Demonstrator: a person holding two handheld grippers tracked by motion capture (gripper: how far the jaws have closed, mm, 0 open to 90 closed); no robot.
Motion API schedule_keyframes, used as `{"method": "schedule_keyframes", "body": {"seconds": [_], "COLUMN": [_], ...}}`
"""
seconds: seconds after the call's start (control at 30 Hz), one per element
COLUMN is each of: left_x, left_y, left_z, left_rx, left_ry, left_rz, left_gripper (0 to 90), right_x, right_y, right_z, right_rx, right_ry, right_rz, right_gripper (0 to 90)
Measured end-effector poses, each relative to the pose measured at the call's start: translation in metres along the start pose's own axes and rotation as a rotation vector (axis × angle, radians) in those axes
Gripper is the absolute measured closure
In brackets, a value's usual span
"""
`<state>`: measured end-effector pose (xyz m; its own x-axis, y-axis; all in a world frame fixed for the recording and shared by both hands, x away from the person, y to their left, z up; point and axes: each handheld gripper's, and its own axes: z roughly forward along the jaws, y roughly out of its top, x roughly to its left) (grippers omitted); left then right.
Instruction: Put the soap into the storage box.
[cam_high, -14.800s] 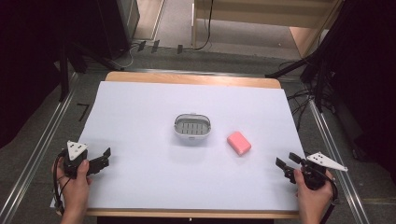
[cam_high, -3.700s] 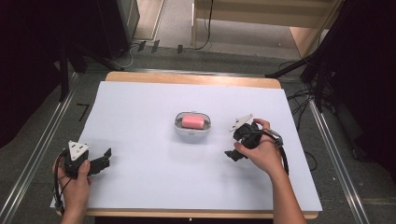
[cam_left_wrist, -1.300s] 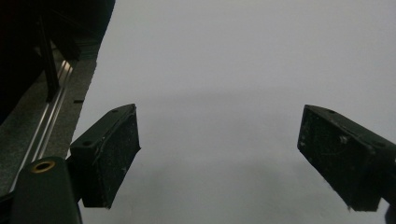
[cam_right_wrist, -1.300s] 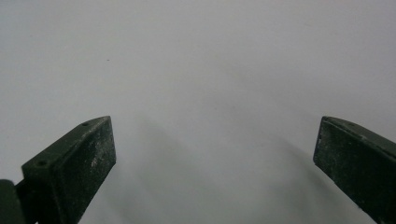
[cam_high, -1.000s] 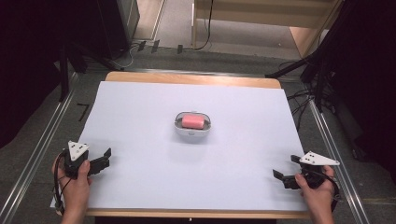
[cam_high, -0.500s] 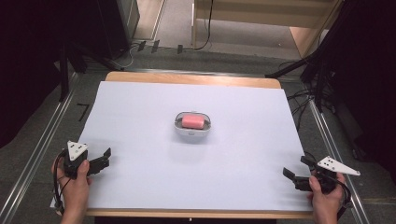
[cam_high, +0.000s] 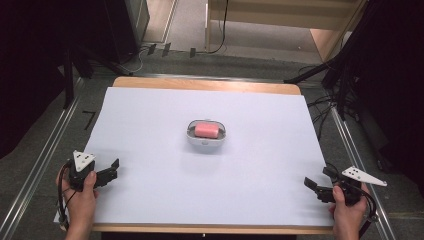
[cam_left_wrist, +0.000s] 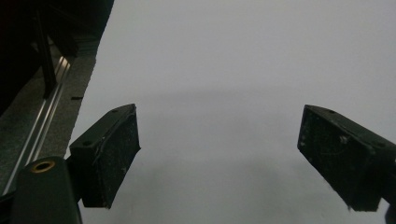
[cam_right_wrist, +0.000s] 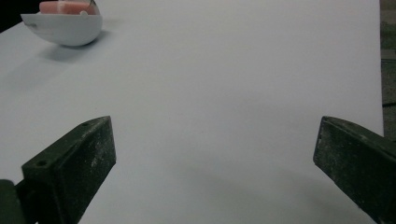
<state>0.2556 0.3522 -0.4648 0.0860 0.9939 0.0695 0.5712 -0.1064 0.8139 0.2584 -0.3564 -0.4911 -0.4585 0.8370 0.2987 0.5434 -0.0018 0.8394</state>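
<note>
A pink bar of soap (cam_high: 207, 129) lies inside a small white dish (cam_high: 206, 142) at the middle of the white table sheet. In the right gripper view the soap (cam_right_wrist: 63, 6) and the dish (cam_right_wrist: 63, 29) sit at the far upper left. My left gripper (cam_high: 111, 170) is open near the front left corner, held low over bare sheet, jaws wide apart (cam_left_wrist: 219, 158). My right gripper (cam_high: 317, 181) is open near the front right corner, far from the dish, with nothing between its jaws (cam_right_wrist: 215, 163).
The white sheet (cam_high: 150, 125) covers a wooden table whose edge (cam_high: 205, 85) shows at the back. Metal rails (cam_high: 45, 155) run along both sides. Dark stands and cables (cam_high: 345, 85) crowd the floor at the right and back.
The soap, once on the sheet right of the dish, now lies in the dish. My right gripper drew back from the dish to the front right corner. The left gripper stayed put.
</note>
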Motion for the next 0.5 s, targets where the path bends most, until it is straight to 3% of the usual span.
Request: {"method": "schedule_keyframes", "body": {"seconds": [0.5], "left_x": [-0.0003], "left_y": [0.0003], "left_z": [0.0007], "left_rx": [0.005], "left_ry": [0.004], "left_rz": [0.002], "left_gripper": [13.6], "right_x": [0.0013], "right_y": [0.0010], "right_z": [0.0028], "right_rx": [0.026], "right_ry": [-0.009], "right_rz": [-0.010], "right_gripper": [0.0]}}
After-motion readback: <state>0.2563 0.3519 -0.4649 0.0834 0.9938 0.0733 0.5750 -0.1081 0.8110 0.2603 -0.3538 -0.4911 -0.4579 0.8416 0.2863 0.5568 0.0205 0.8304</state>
